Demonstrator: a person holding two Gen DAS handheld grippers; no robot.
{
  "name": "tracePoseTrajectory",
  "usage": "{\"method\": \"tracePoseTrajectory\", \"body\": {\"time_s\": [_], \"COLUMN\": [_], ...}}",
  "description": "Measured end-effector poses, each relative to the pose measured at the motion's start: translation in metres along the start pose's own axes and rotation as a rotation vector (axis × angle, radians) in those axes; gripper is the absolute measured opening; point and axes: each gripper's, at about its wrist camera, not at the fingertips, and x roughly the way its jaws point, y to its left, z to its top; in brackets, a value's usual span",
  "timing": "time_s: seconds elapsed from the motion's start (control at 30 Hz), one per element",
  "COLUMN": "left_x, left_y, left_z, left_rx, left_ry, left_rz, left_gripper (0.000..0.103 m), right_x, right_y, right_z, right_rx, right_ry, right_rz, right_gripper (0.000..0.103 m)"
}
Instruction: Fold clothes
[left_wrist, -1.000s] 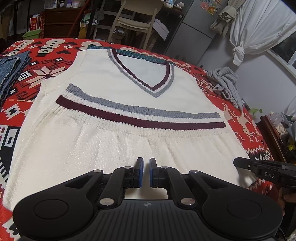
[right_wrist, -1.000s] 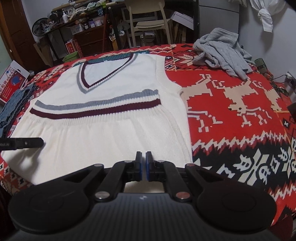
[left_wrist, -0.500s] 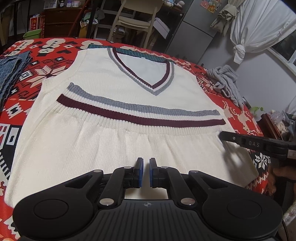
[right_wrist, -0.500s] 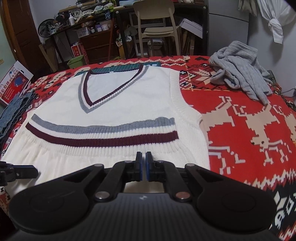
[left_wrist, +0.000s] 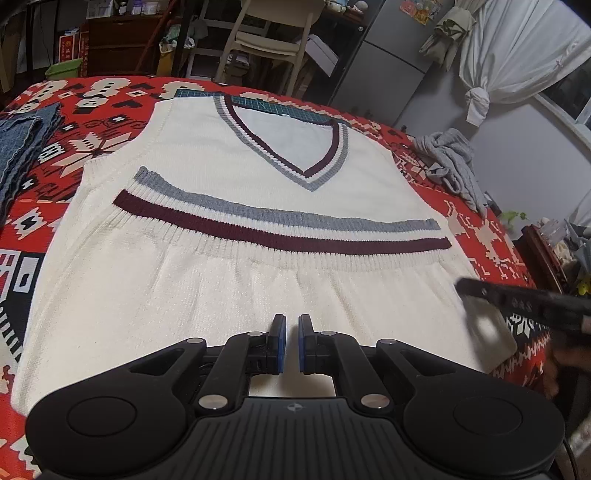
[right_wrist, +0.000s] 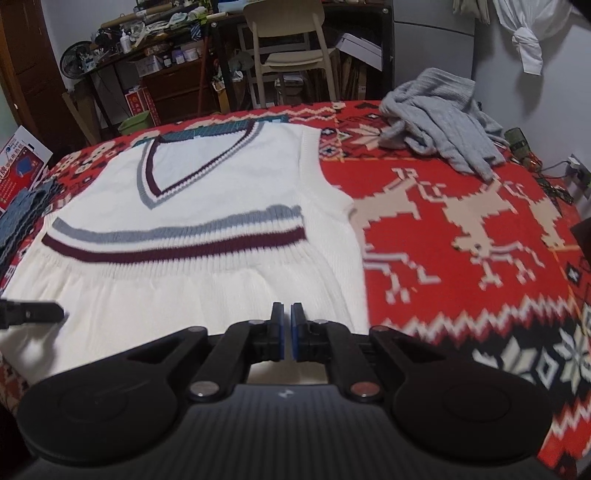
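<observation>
A cream knit vest (left_wrist: 258, 177) with a maroon and grey V-neck lies flat on the red patterned cloth (left_wrist: 92, 122). Its striped ribbed hem lies across its middle. My left gripper (left_wrist: 288, 325) hovers over the vest's near edge, shut, with nothing between its pads. In the right wrist view the vest (right_wrist: 221, 177) fills the left half. My right gripper (right_wrist: 286, 314) is shut and empty above the vest's near right part. A right fingertip (left_wrist: 463, 286) shows over the vest's right corner, and a left fingertip (right_wrist: 55, 314) shows at the left edge.
A crumpled grey garment (right_wrist: 443, 118) lies at the far right of the cloth (right_wrist: 461, 221). Folded blue denim (left_wrist: 18, 147) sits at the left edge. Behind the table stand a pale chair (right_wrist: 291, 37) and cluttered shelves.
The right gripper has shifted a little over the vest's right corner, and its view is now blurred. The left gripper has stayed put. Both remain shut.
</observation>
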Motion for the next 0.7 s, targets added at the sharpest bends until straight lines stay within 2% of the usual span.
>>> {"method": "tracePoseTrajectory", "body": {"time_s": [0.17,0.27,0.57,0.7], "left_x": [-0.002,-0.002,0.001,0.002], "left_y": [0.003,0.004,0.004,0.004], "left_z": [0.0,0.0,0.003,0.004], "left_rx": [-0.006,-0.008,-0.003,-0.001], "left_ry": [0.001,0.002,0.001,0.001], "left_rz": [0.01,0.01,0.008,0.008], "left_gripper": [0.005,0.005,0.005,0.005], "right_x": [0.023,0.022,-0.021,-0.023], "right_y": [0.009,0.007,-0.014,-0.021], "right_z": [0.02,0.02,-0.018,-0.016], "right_rx": [0.01,0.028,0.045,0.056], "right_ry": [-0.027,-0.031,0.011,0.005], "right_rz": [0.006,0.014,-0.018,-0.038], "right_gripper": [0.004,0.004,0.004,0.004]}}
